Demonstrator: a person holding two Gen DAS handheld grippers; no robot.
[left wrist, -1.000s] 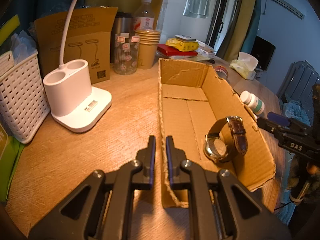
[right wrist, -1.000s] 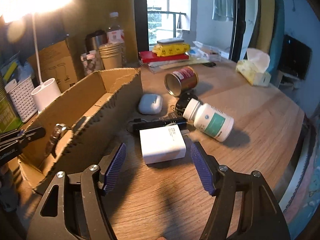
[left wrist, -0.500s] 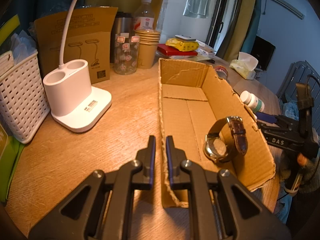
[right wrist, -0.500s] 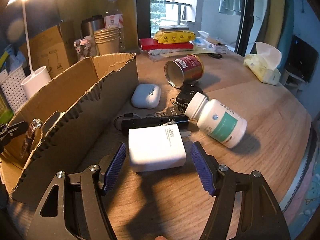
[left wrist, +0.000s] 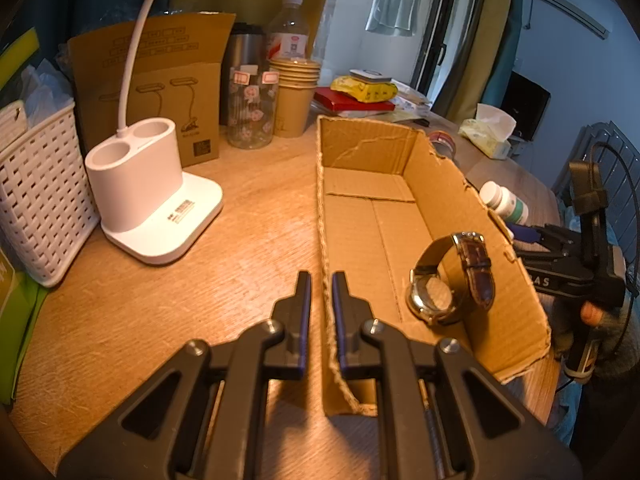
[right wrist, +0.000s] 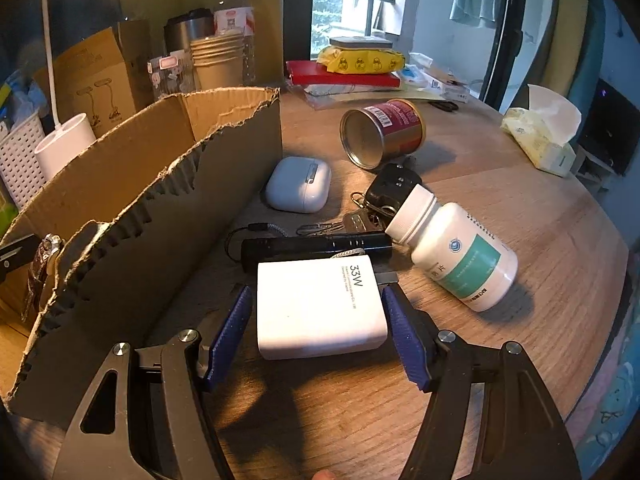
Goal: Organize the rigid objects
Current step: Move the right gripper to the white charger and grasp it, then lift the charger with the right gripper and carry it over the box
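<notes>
A torn cardboard box [left wrist: 372,216] lies on the wooden table with a brown-strapped wristwatch [left wrist: 448,280] inside it. My left gripper [left wrist: 320,280] is shut on the box's near left wall. To the right of the box, a white 33W charger [right wrist: 320,308] lies flat between the open jaws of my right gripper [right wrist: 316,292], with a gap showing at the left pad. Behind the charger lie a black flashlight [right wrist: 316,246], a white pill bottle [right wrist: 456,252], a white earbud case [right wrist: 298,188], a car key [right wrist: 390,190] and a tipped red tin [right wrist: 380,132].
A white lamp base [left wrist: 148,200] and a white woven basket [left wrist: 36,200] stand left of the box. Paper cups [left wrist: 294,96], a glass jar, bottles and a lamp carton line the back. A tissue pack [right wrist: 540,136] sits far right, near the table's curved edge.
My right gripper has moved forward and down, so the white charger now sits between its jaws. The left gripper and the box have kept still.
</notes>
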